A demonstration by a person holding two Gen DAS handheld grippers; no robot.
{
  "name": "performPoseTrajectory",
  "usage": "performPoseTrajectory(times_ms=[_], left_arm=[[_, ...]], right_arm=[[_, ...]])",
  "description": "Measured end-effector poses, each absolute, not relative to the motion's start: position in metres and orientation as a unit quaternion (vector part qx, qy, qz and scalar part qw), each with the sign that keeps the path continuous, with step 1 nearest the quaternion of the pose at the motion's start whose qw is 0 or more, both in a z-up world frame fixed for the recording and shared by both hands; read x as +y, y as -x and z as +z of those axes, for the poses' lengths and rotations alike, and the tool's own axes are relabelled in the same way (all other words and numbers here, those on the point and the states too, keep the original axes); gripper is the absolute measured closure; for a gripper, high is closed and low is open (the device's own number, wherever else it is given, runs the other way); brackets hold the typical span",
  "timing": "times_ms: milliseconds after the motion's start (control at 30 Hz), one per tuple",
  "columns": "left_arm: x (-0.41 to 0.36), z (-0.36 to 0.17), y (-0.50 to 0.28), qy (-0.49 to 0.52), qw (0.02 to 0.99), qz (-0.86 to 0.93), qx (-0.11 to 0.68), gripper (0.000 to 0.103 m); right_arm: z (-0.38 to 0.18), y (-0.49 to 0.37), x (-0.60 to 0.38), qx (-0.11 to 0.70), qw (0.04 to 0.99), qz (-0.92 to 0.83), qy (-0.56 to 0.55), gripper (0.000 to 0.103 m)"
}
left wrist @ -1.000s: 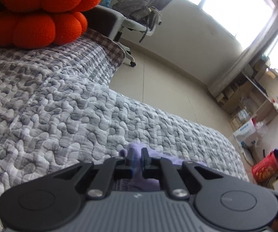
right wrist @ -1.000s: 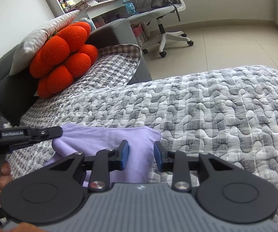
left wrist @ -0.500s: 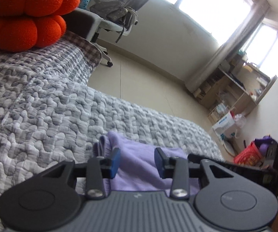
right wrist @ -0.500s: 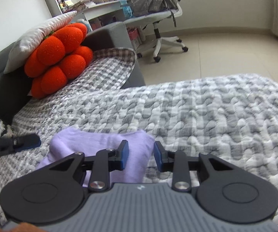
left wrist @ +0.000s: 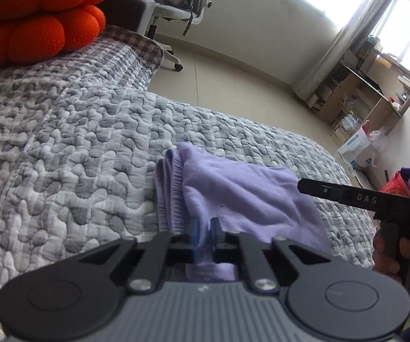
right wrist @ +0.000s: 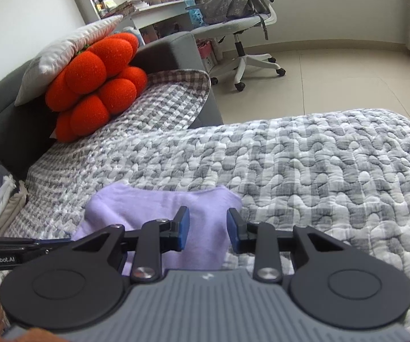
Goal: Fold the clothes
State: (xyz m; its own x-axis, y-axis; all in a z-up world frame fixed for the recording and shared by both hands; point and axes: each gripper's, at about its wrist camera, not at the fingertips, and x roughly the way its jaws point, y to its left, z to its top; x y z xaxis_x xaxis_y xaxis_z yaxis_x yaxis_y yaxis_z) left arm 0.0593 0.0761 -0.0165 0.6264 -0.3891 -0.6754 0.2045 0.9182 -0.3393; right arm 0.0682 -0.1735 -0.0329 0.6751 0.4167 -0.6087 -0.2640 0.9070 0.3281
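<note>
We see one folded lilac knit garment [left wrist: 242,191] lying on the grey-and-white quilted bedspread [left wrist: 70,148], near edge of the bed, its ribbed layered hem stacked on the left side, top surface softly creased. Left gripper [left wrist: 205,232] has its blue pads clamped onto the garment's near edge, fabric pinched between them; right gripper [right wrist: 207,229] hovers over the garment's right part with jaws partly apart, nothing between the pads. Count: one garment, two grippers, one orange bobbled plush cushion [right wrist: 96,85] far left, one white-grey office chair [right wrist: 242,37].
</note>
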Motion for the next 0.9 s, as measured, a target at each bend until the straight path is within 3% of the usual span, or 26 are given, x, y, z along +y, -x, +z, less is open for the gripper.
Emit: performPoseTrajectory(times_ms=[400,633,800,900], left_arm=[[0.081,-0.017,-0.049,0.107,0.892,-0.142,0.415,0.098],[0.084,-0.003,-0.050,0.111,0.914,-0.132,0.367,0.076],[0.073,-0.004,-0.060,0.134,0.909,-0.165,0.359,0.075],[0.062,-0.013,-0.069,0.137,0.903,-0.174,0.369,0.075]], right_arm=[[-0.046,-0.076,-0.176,0.377,0.904,0.178,-0.099,0.070],[-0.026,-0.063,-0.165,0.328,0.930,0.164,-0.033,0.070],[-0.010,-0.033,-0.141,0.291,0.918,0.268,-0.027,0.070],[-0.022,-0.020,-0.103,0.293,0.901,0.317,0.043,0.070]])
